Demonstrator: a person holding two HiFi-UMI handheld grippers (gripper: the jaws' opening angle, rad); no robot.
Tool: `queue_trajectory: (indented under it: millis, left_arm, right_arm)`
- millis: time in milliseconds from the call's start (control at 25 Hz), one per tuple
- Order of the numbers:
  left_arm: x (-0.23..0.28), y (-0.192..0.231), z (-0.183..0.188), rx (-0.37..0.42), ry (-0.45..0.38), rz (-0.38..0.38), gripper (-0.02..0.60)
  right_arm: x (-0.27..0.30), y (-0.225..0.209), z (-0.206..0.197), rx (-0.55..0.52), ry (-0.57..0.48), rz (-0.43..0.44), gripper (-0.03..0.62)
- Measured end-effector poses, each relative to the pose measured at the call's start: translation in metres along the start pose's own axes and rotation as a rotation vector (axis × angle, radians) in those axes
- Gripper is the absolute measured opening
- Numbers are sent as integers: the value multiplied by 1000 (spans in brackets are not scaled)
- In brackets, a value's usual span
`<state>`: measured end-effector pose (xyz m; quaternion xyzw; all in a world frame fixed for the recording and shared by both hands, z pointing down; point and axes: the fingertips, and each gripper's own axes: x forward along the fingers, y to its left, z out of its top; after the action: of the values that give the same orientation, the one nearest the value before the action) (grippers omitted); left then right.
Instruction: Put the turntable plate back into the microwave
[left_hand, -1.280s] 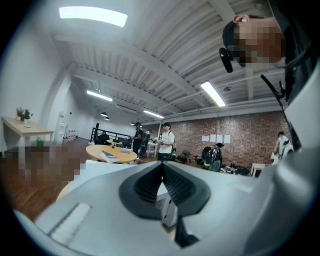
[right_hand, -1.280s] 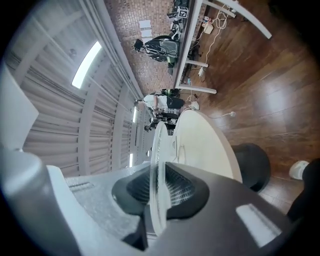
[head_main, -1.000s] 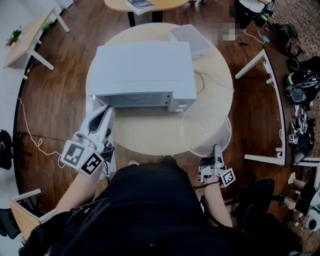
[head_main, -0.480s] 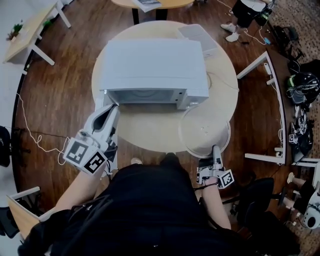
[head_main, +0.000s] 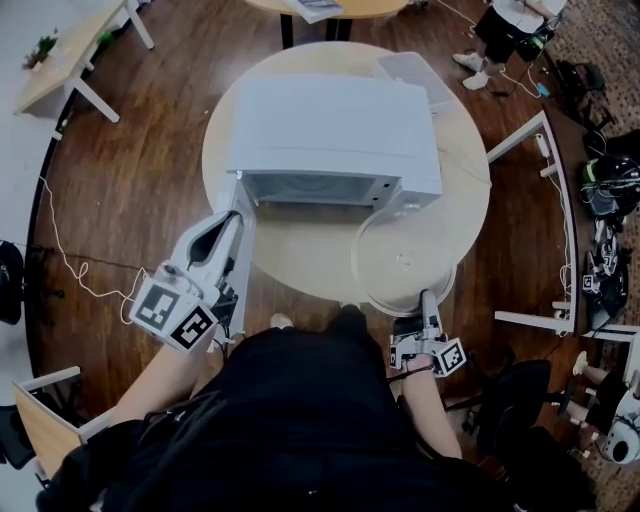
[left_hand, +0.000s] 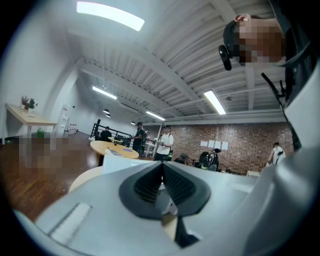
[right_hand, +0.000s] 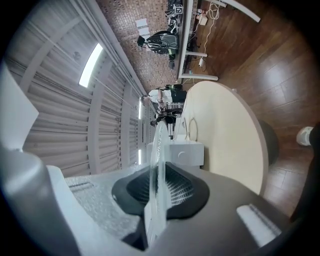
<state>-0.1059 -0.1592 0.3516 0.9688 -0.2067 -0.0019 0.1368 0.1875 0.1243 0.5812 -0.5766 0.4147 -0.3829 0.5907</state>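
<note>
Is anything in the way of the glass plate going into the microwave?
Nothing visible is. The microwave has its door swung open to the left. Only bare table lies between its open front and the glass plate, which the right gripper holds in its jaws.

Worn: black top (head_main: 300, 420). Left gripper (head_main: 238, 203) and right gripper (head_main: 428, 297): light grey shells, black ribbed pads (left_hand: 141, 186), black-and-white square-marker cubes (head_main: 174, 314) at near ends.

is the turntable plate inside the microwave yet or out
Out. The turntable plate is in front of the microwave, over the table, its rim clamped in the right hand-held gripper.
</note>
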Motion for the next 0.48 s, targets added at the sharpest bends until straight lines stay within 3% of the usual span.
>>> queue_trajectory:
  millis: [480]
  left_arm:
    - [-23,11,0,-3,-7,-18,-2]
  right_arm:
    - [15,4,-57,15,88,21,41]
